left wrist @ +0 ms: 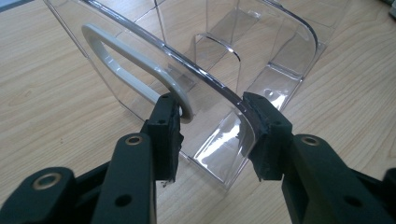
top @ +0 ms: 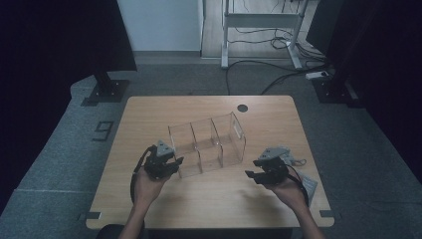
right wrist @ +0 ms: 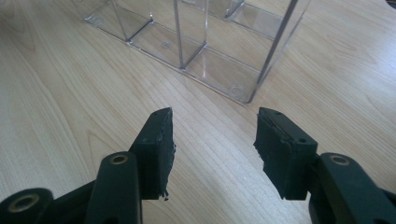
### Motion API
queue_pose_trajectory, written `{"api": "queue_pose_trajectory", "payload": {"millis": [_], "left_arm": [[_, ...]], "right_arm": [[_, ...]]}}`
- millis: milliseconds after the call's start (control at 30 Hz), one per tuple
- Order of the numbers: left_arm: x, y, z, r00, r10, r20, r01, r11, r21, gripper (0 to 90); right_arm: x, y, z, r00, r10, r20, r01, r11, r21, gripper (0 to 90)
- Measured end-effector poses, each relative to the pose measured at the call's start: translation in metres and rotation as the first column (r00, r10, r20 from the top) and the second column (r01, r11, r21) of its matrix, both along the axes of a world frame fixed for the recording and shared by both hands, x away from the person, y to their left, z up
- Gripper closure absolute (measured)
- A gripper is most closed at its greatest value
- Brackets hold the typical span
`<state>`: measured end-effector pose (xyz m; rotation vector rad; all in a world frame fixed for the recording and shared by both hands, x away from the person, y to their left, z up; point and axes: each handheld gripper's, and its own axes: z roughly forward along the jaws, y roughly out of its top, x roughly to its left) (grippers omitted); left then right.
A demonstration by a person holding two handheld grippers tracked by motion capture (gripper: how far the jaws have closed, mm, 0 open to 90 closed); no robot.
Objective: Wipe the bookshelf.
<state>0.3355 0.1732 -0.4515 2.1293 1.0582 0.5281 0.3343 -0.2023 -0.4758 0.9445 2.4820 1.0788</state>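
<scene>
Your left tongs (left wrist: 212, 133) pinch the near end wall of the clear organizer (top: 209, 142), whose long axis runs rightward toward your spread, empty right tongs (right wrist: 212, 149) just short of its far corner.

We found the divided organizer (top: 209, 144) standing near the middle of the bench (top: 209, 199), its compartments side by side. Our left claw (top: 166, 163) sat at the organizer's left end, straddling its end wall beside the handle (left wrist: 135, 70) fixed there. Our right claw (top: 259, 172) waited just right of the organizer, toward the bench's near right corner, apart from it.
</scene>
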Motion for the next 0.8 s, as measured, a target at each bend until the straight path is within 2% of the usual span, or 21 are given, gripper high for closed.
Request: {"api": "queue_pose_trajectory", "payload": {"millis": [200, 333, 600, 800], "left_arm": [[0.003, 0.003, -0.001, 0.9998, 0.018, 0.008, -0.018, 0.9998, 0.002, 62.7], [0.003, 0.003, -0.001, 0.9999, 0.014, 0.008, -0.014, 0.9999, 0.006, 63.6], [0.001, -0.001, 0.0, 0.9996, -0.028, 0.006, 0.028, 0.9995, 0.016, 65.0], [-0.003, -0.008, 0.001, 0.9963, -0.086, 0.004, 0.086, 0.9961, 0.021, 65.7]], "right_arm": [[0.001, -0.004, 0.002, 0.9993, -0.038, 0.006, 0.038, 0.999, 0.013, 45.5], [0.001, -0.006, 0.003, 0.9986, -0.053, 0.01, 0.053, 0.998, 0.021, 45.1], [0.001, -0.006, 0.005, 0.9973, -0.07, 0.019, 0.07, 0.996, 0.047, 43.5], [0.0, -0.007, 0.007, 0.9962, -0.079, 0.036, 0.077, 0.995, 0.059, 43.8]]}}
